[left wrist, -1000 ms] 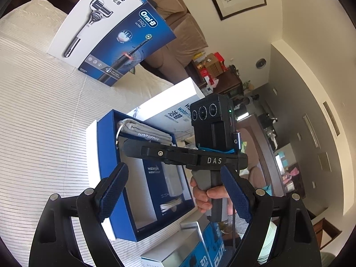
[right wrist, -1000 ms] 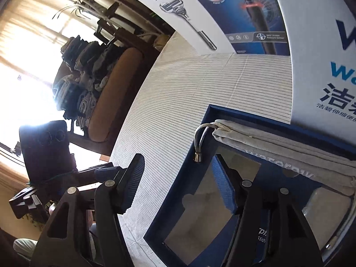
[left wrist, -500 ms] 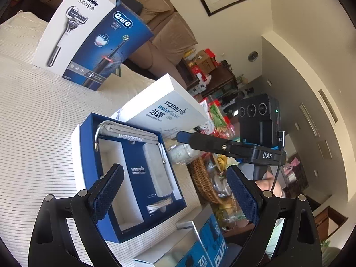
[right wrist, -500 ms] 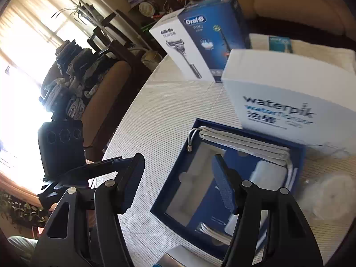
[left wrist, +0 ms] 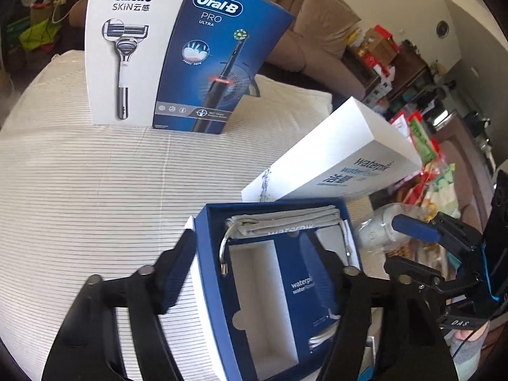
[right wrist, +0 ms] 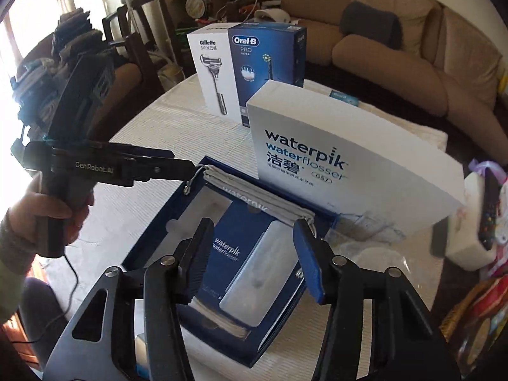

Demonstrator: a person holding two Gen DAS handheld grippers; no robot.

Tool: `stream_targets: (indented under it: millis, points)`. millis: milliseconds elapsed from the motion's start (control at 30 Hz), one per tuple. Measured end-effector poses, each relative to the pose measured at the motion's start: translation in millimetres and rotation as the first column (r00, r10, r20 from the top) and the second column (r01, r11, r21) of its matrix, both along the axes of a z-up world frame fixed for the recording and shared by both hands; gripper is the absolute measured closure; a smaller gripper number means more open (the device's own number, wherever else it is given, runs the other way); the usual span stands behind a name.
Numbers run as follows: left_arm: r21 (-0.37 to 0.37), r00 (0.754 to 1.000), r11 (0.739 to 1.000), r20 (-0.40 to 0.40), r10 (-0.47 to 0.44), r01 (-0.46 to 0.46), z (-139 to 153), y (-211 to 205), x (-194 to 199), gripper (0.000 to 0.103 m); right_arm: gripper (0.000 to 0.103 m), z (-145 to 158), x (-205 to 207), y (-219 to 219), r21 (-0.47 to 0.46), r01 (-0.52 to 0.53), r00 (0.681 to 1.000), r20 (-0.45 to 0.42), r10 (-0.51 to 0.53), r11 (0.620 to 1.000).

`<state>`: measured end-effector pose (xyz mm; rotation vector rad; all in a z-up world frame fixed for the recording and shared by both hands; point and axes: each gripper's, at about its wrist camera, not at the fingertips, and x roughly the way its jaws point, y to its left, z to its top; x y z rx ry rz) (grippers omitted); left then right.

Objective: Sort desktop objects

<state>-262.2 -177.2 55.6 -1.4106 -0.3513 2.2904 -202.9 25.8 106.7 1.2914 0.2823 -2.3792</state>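
A round table (left wrist: pixel 79 190) under a white cloth with thin dark stripes fills most of both views. Near its far edge two tall cartons stand upright and touching: a white razor box (left wrist: pixel 127 57) and a dark blue toothbrush box (left wrist: pixel 219 63). Closer in lies an open blue box (left wrist: pixel 273 285), its tray showing an empty white recess beside a blue insert, with a grey drawstring pouch (left wrist: pixel 285 223) folded across its far end. A white lid (right wrist: pixel 343 158) leans tilted against that end. The left gripper (left wrist: pixel 250 273) hangs over the box, one finger outside its left wall and the other above the insert; its jaws have just been closing, yet they are spread and pinch nothing. The right gripper (right wrist: pixel 254 257) hovers above the insert, its jaws also just narrowed, still parted and empty. A hand (right wrist: pixel 41 212) holds the left tool's handle. Behind the table a tan sofa (right wrist: pixel 412 38) curves along the wall, a bright window lights one side, and cluttered shelves crowd the other.
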Motion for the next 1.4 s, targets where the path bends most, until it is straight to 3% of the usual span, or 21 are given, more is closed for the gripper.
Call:
stream_targets:
  millis: [133, 200, 233, 367, 467, 567, 967, 1167, 1267, 1400]
  points:
    - [-0.181, 0.999, 0.983, -0.022, -0.044, 0.039, 1.3, 24.6, 0.2, 0.05, 0.072, -23.2, -8.2, -16.1, 0.045, -0.012, 1.0, -0.016, 0.012, 0.999]
    - [-0.225, 0.998, 0.973, -0.023, -0.06, 0.053, -1.1, 32.8, -0.7, 0.054, 0.08, -35.4, -14.4, -17.9, 0.054, 0.004, 1.0, -0.006, -0.004, 0.999]
    - [-0.233, 0.998, 0.971, -0.02, -0.066, 0.059, -2.1, 36.0, -1.5, 0.06, 0.081, -40.1, -17.7, -17.6, 0.052, 0.012, 1.0, 0.002, -0.013, 0.999]
    - [-0.284, 0.996, 0.957, -0.044, -0.077, 0.061, -3.7, 46.2, -5.0, 0.06, 0.081, -48.7, -27.0, -14.3, 0.054, 0.033, 0.999, -0.001, -0.033, 0.998]
    - [-0.276, 0.995, 0.959, -0.046, -0.085, 0.069, -1.3, 51.3, -7.8, 0.06, 0.081, -50.1, -31.5, -13.0, 0.069, 0.039, 0.999, -0.009, -0.038, 0.997]
    - [-0.349, 0.996, 0.935, -0.043, -0.082, 0.062, -6.1, 57.7, -11.6, 0.062, 0.081, -53.9, -35.5, -12.9, 0.081, 0.042, 0.999, -0.005, -0.042, 0.996]
    - [-0.321, 1.0, 0.947, -0.004, -0.03, 0.027, -20.2, 59.1, -14.5, 0.061, 0.08, -70.2, -42.6, -16.0, 0.077, 0.051, 0.999, -0.006, -0.051, 0.996]
    - [-0.213, 1.0, 0.977, -0.003, 0.009, -0.009, -16.4, 52.3, -13.9, 0.064, 0.08, -67.1, -42.9, -15.7, 0.071, 0.057, 0.998, 0.011, -0.058, 0.996]
    - [-0.175, 0.999, 0.984, -0.036, 0.034, -0.04, -1.4, 43.9, -5.9, 0.062, 0.08, -48.6, -33.9, -6.4, 0.005, 0.07, 0.997, -0.014, -0.07, 0.998]
    - [-0.233, 0.997, 0.971, -0.051, 0.05, -0.06, -0.8, 43.5, -8.2, 0.061, 0.08, -37.0, -28.1, 0.7, -0.002, 0.078, 0.997, -0.022, -0.078, 0.997]
